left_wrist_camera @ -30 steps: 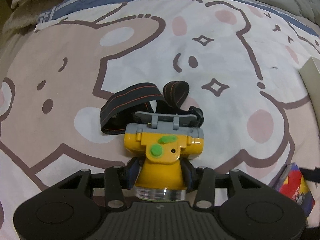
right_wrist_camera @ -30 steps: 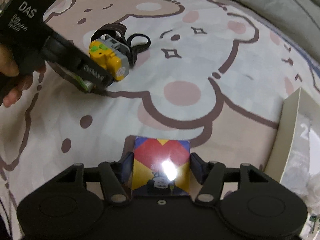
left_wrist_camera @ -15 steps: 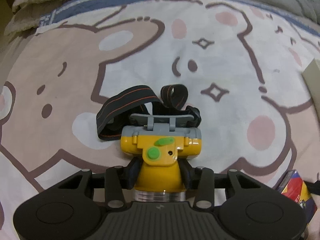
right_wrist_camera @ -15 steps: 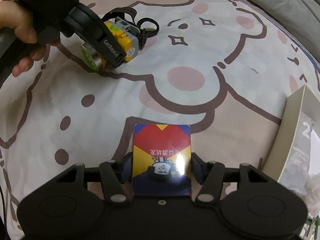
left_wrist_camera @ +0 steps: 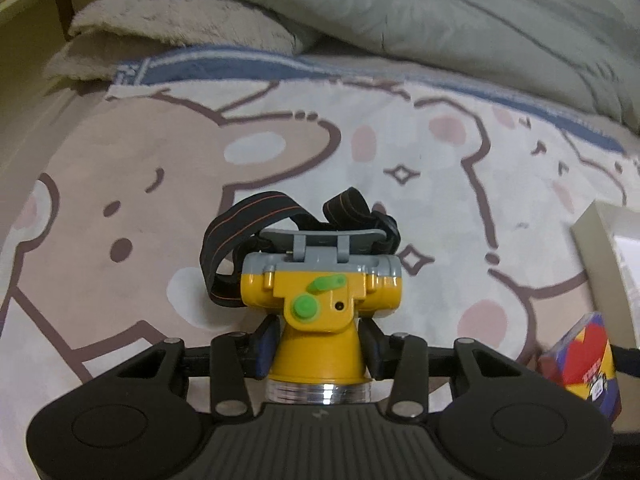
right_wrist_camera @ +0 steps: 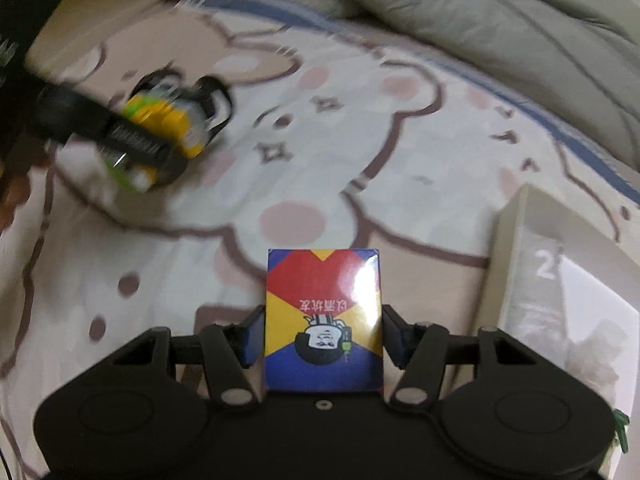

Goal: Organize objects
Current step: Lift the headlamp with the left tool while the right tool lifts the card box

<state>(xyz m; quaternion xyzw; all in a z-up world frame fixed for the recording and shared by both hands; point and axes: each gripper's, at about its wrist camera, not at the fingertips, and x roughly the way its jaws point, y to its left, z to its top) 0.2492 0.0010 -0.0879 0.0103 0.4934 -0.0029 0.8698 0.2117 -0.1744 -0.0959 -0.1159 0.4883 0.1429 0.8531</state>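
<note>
Left gripper: clamped on the yellow cone of the headlamp, one blue pad on each side.
Headlamp: lens end hidden under the gripper body; black strap loops behind it over the sheet. Whether the lamp touches the sheet cannot be told.
Right gripper: clamped on the card box by its side edges.
Card box: lower edge cut off by the gripper body; glare washes out part of its right side.
Right-wrist view of the headlamp: blurred, details smeared; the left gripper covers its lens end.
White box: at right, cut off by the edge; contents unclear.
Quilt: bunched at the far end.
</note>
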